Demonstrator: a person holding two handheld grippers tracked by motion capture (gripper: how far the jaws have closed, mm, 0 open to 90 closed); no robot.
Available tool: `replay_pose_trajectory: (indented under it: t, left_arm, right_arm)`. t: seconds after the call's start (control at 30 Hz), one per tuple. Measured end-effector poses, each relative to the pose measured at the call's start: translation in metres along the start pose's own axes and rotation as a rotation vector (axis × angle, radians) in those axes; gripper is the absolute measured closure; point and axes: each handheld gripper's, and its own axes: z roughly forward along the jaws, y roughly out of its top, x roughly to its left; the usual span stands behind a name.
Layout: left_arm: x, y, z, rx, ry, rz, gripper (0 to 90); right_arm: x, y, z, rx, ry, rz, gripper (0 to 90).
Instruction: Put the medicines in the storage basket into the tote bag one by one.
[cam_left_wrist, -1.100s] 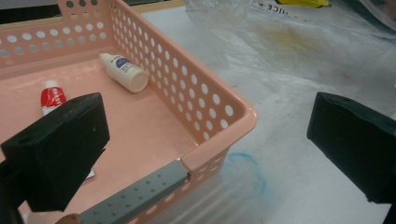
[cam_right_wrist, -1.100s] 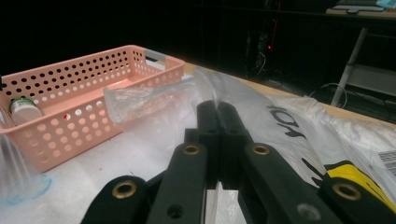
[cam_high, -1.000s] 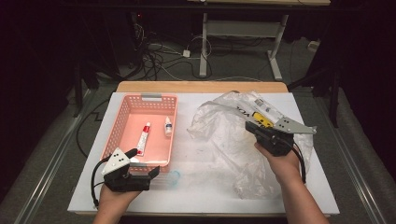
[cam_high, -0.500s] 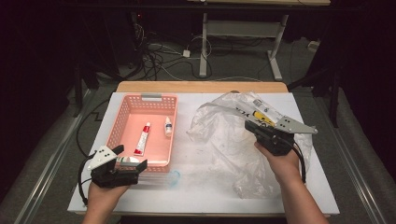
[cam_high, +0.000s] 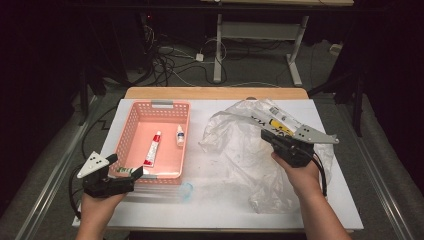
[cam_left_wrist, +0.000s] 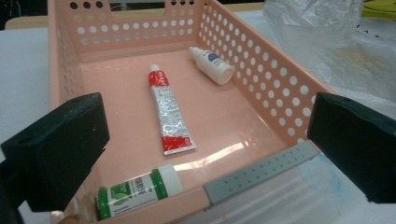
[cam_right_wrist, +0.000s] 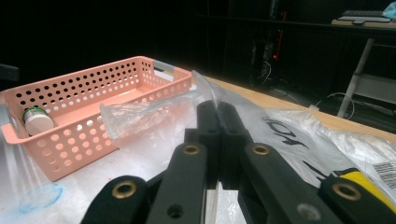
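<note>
Lying crumpled, clear plastic bag (cam_high: 250, 150), black lettering

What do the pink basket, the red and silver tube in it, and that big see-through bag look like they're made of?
The pink basket looks like moulded plastic: glossy floor, even rows of punched holes. The tube seems to be soft metal or foil laminate, since its silver middle is crinkled and shiny. The bag looks like thin clear plastic film, crumpled, with glare.
</note>
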Motion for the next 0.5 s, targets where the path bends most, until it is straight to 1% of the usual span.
replay_pose_trajectory:
  t: [0.27,0.5]
  left_arm:
    - [0.0068,-0.0008,-0.0019,-0.001,0.015,-0.018,0.0]
    - [0.0073,0.0008,-0.0025,-0.003,0.013,-0.020,0.0]
  right_arm:
    - [0.0002,0.0001,0.0003,0.000,0.002,-0.002,90.0]
    - [0.0013,0.0000,0.0003,0.002,0.000,0.000,90.0]
